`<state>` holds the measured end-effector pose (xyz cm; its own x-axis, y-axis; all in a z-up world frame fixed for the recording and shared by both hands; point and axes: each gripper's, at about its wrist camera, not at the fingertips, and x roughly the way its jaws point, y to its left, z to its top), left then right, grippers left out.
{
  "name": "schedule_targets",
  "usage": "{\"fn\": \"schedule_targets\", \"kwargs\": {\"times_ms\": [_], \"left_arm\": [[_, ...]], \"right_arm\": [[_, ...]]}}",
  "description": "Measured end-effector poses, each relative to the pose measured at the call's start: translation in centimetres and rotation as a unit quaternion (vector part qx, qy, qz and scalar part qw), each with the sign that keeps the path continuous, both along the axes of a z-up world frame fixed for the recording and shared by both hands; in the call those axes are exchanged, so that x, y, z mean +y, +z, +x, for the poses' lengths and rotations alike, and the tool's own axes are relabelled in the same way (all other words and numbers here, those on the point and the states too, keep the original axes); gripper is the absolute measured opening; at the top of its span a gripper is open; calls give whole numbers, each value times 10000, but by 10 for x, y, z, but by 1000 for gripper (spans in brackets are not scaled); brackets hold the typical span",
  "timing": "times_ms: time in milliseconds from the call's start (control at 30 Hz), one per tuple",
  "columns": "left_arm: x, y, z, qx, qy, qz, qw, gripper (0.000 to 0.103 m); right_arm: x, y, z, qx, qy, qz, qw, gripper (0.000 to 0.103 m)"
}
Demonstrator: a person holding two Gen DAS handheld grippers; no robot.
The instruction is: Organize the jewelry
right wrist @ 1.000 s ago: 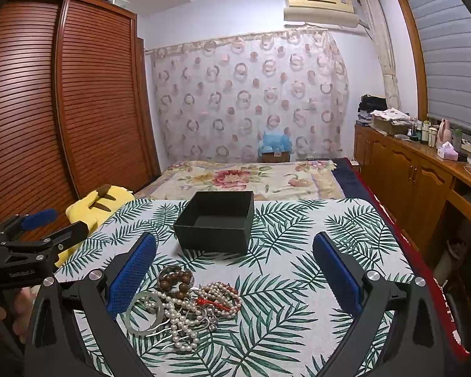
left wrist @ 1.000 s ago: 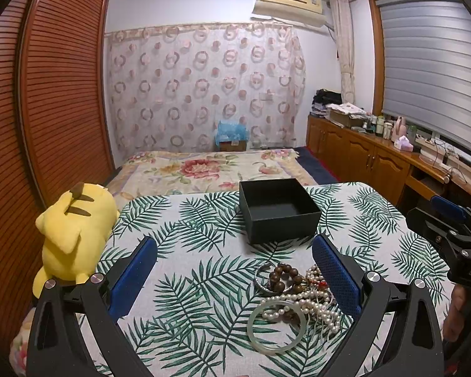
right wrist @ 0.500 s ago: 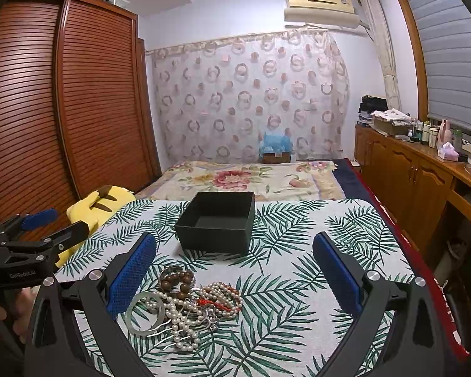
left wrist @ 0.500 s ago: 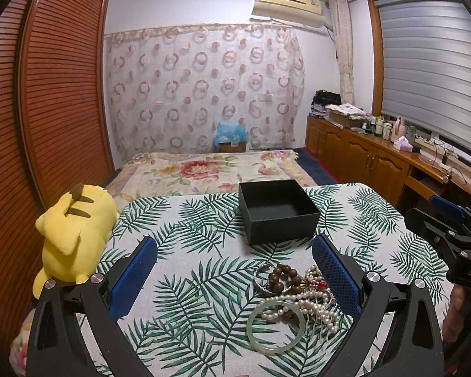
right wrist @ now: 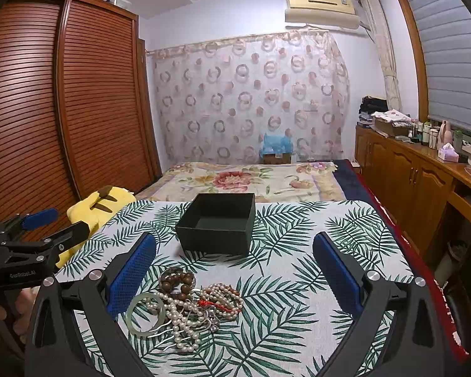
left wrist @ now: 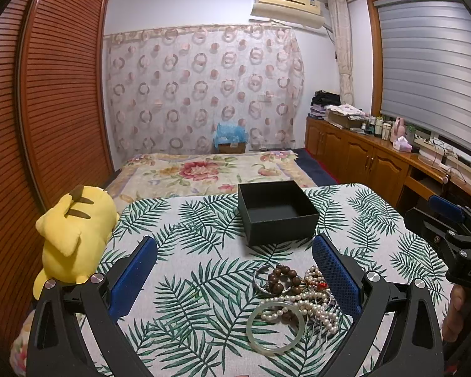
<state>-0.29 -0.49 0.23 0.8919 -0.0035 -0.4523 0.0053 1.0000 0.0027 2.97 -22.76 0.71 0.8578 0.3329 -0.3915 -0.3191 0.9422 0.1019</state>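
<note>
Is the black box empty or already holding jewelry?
Empty: the box shows only its bare dark floor, and the jewelry lies on the cloth in front of it.

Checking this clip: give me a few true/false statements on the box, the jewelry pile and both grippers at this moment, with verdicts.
1. The open black square box holds no jewelry. True.
2. The pale green jade-like bangle already lies inside the box. False: it lies on the leaf-print cloth, at the near edge of the jewelry pile.
3. The left gripper is open and holds nothing. True.
4. The right gripper is shut on the white pearl strand. False: it is open, and the pearls lie on the cloth.
5. The brown wooden bead bracelet lies at the side of the pile nearest the box. True.
</note>
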Motion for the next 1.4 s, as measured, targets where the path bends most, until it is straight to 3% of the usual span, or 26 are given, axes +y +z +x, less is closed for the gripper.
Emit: {"fn": "schedule_targets", "kwargs": {"times_ms": [1067, 1167, 1400], "left_arm": [[-2, 6, 0, 7, -9, -10, 10000, 95], [-8, 13, 4, 60, -20, -10, 10000, 95], [-5, -1, 12, 314, -64, 19, 9995, 95]], "right_arm": [[-2, 0, -2, -13, 6, 9, 10000, 101], [-1, 0, -1, 5, 11, 6, 10000, 101], [11, 2, -2, 132, 143, -4, 9998, 101]]}}
